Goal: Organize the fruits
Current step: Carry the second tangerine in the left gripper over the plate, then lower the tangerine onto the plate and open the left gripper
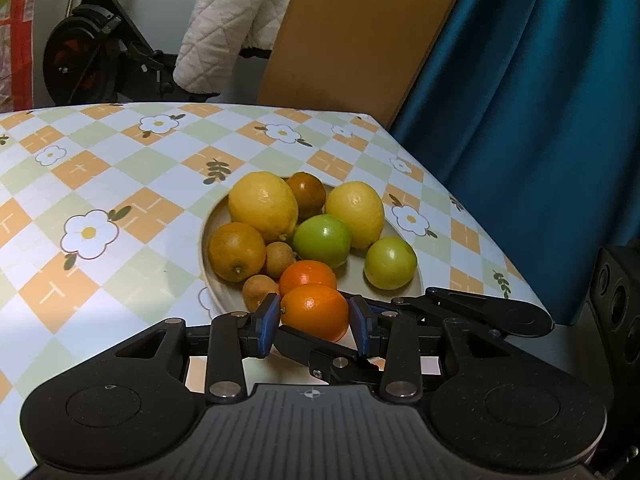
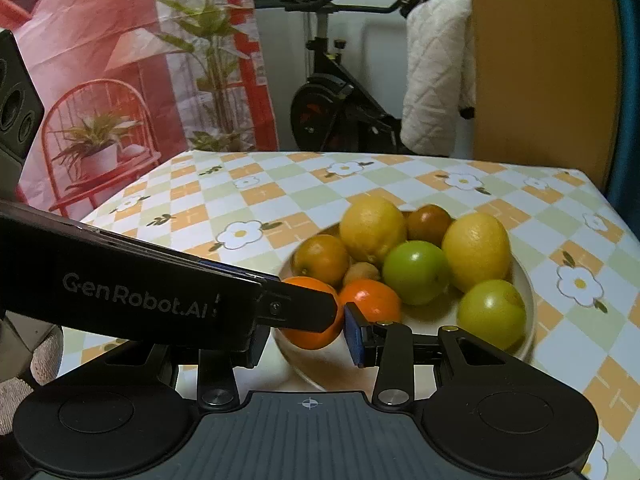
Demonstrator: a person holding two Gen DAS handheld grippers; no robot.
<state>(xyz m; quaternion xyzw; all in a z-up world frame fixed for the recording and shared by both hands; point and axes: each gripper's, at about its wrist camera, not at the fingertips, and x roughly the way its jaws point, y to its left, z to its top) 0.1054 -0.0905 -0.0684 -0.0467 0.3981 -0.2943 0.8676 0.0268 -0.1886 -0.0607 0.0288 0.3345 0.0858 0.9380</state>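
Note:
A small orange (image 1: 316, 314) sits at the near edge of the beige plate (image 1: 205, 240). My left gripper (image 1: 315, 322) is shut on it, one blue pad on each side. My right gripper (image 2: 306, 340) comes in crosswise and closes on the same orange (image 2: 308, 338). Its right pad (image 2: 354, 336) lies against the fruit, and its left pad is hidden behind the left gripper's body (image 2: 160, 296). Whether the orange rests on the plate or hangs just above it I cannot tell. The plate also holds two lemons (image 1: 262, 206), two green fruits (image 1: 322, 240), another orange (image 1: 308, 278) and several brownish fruits (image 1: 236, 252).
The plate stands near the right side of a table with a checked flower cloth (image 1: 120, 200). A blue curtain (image 1: 520, 80) hangs just past the table's right edge. Behind the table are a wooden board (image 1: 360, 32), a white quilted cloth (image 1: 232, 20) and an exercise bike (image 1: 92, 52).

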